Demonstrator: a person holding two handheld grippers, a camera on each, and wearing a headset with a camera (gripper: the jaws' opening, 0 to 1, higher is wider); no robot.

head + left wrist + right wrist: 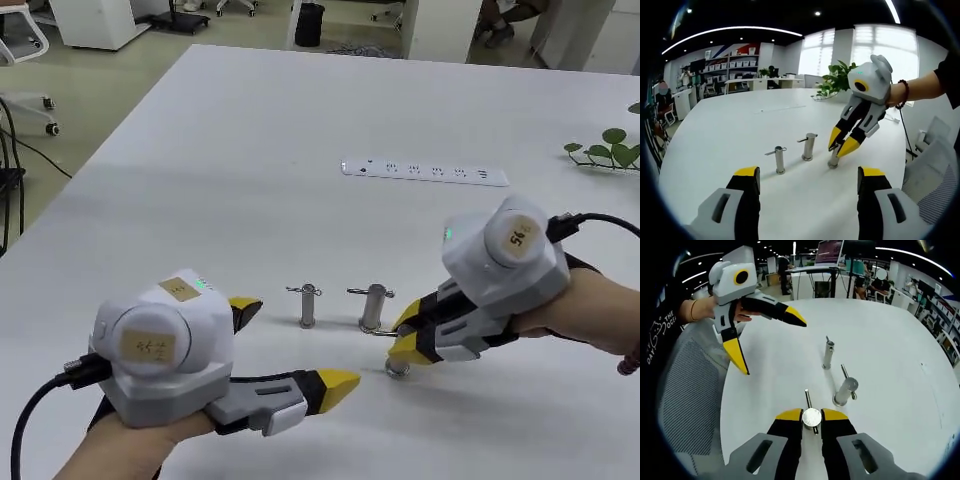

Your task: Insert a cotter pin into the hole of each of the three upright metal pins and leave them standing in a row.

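Observation:
Three upright metal pins stand in a row on the white table. The left pin and the middle pin each carry a cotter pin through the top and stand free. My right gripper is shut on the head of the third pin, nearest me, which has a cotter pin through it. In the left gripper view that pin sits between the yellow fingertips. My left gripper hangs open to the left of the row, holding nothing.
A white power strip lies farther back on the table. A green plant sits at the right edge. The table's left edge runs past office chairs on the floor.

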